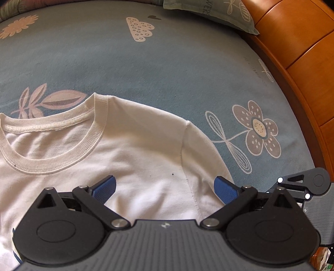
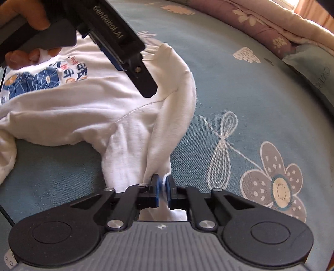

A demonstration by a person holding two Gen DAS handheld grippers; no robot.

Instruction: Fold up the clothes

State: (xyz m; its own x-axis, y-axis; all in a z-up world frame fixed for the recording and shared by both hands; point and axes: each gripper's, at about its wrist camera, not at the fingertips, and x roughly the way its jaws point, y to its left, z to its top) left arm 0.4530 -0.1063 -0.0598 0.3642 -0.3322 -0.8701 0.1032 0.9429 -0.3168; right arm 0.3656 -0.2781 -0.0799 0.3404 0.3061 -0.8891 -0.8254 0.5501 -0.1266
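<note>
From the left wrist view, the left gripper (image 1: 165, 187) hung over a white shirt (image 1: 129, 146) spread on a blue bedsheet (image 1: 167, 68) printed with flowers and clouds. Its blue pads (image 1: 104, 189) stood wide apart, one over the chest below the ribbed collar (image 1: 52, 162), the other at the shoulder seam; nothing lay clamped between them, and whether they touched the cloth could not be told. A pillow (image 1: 208, 14) lay at the far edge, beside a wooden headboard (image 1: 292, 41). Part of the other gripper showed at the right edge. From the right wrist view, the right gripper (image 2: 163, 187) had its fingers brought together, clamped on the bunched end of the shirt's sleeve (image 2: 167, 129), white fabric pinched between the blue pads (image 2: 158, 187). The shirt (image 2: 83, 100) lay on the sheet (image 2: 250, 83) to the upper left, a blue print on its front. Above it the left gripper (image 2: 125, 52) reached down over the shoulder, held by a hand (image 2: 27, 27). A quilt (image 2: 271, 27) was heaped along the far side.
</note>
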